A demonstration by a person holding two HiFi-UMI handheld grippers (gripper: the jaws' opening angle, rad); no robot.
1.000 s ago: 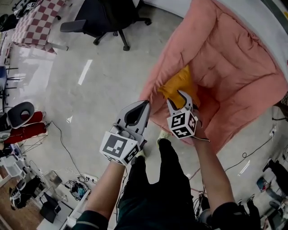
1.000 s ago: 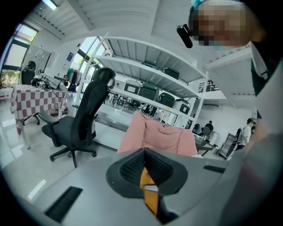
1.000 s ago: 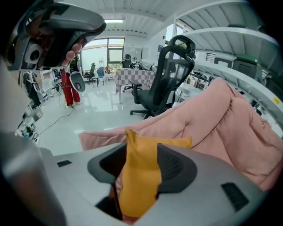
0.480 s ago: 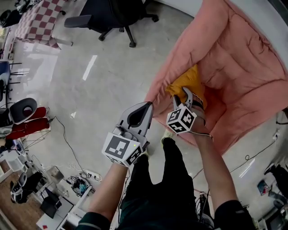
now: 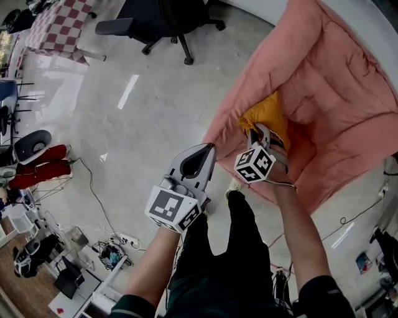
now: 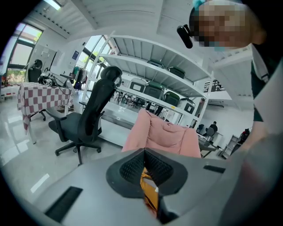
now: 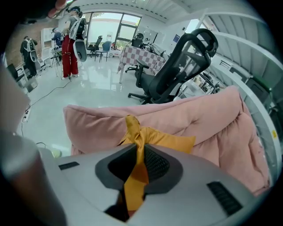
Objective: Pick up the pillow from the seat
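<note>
**Head view.** The camera looks steeply down, and both forearms reach forward from the bottom edge. The left gripper (image 5: 210, 149) is a grey two-jaw tool with a cube of black-and-white square markers at its rear. It points toward the front edge of the salmon-pink quilted padded seat (image 5: 329, 87) and stops just short of it. The right gripper (image 5: 258, 130) carries the same kind of cube and tips steeply down over the seat's front. Its jaws are on the near edge of the mustard-yellow fabric pillow (image 5: 268, 112), which lies on the seat close to that front edge. A black swivel office chair (image 5: 155, 15) stands on the pale glossy floor (image 5: 143, 124), well apart from the seat.

**Left gripper view.** The jaws of the left gripper (image 6: 144, 152) are drawn together, with the ribbed black pads meeting at the tips and gripping nothing. The seat (image 6: 163, 134) rises just beyond them. A sliver of orange shows in the slit under the pads, and I cannot tell what it belongs to. The office chair (image 6: 88, 119) stands left of the seat.

**Right gripper view.** The jaws of the right gripper (image 7: 139, 148) have just been closing and now pinch a bunched fold of the pillow (image 7: 163, 139). The fabric twists into a peak above the pads, and a strip hangs down through the gap. The rest of the pillow rests on the seat (image 7: 212, 119), just beyond the jaws.
</note>
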